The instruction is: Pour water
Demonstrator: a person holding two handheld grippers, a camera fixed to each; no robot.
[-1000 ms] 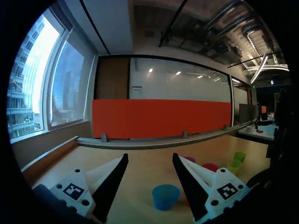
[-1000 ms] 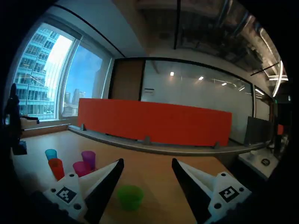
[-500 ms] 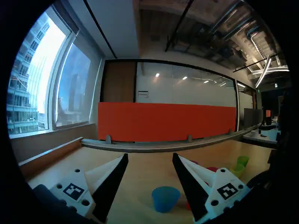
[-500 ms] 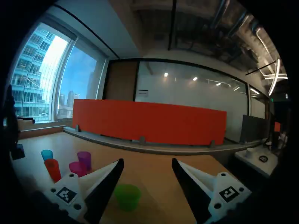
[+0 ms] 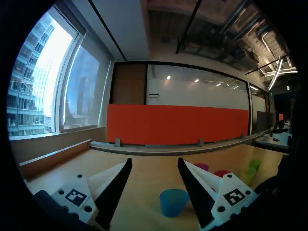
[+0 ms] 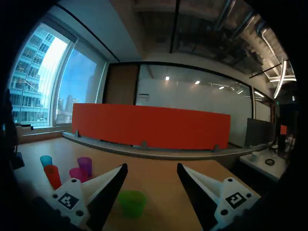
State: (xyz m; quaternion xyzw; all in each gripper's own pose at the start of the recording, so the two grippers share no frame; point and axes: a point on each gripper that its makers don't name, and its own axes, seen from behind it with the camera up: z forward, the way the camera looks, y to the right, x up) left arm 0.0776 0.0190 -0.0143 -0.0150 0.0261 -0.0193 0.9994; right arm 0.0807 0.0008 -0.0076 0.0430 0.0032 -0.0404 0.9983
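Left gripper view: left gripper (image 5: 154, 159) released, blue cup (image 5: 173, 202) ahead on counter (image 5: 146, 181); right gripper view: right gripper (image 6: 151, 164) released, green cup (image 6: 131, 203) ahead.

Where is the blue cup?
In the left gripper view, the blue cup stands on the table, low between the fingers of the left gripper, nearer the right-hand one.

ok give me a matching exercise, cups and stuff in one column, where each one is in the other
1 blue cup
2 green cup
3 purple cup
4 orange panel

a along the far edge of the table
b just ahead of the right tool
c just ahead of the left tool
d just behind the pink cup

Pairs: 1-c, 2-b, 3-d, 4-a
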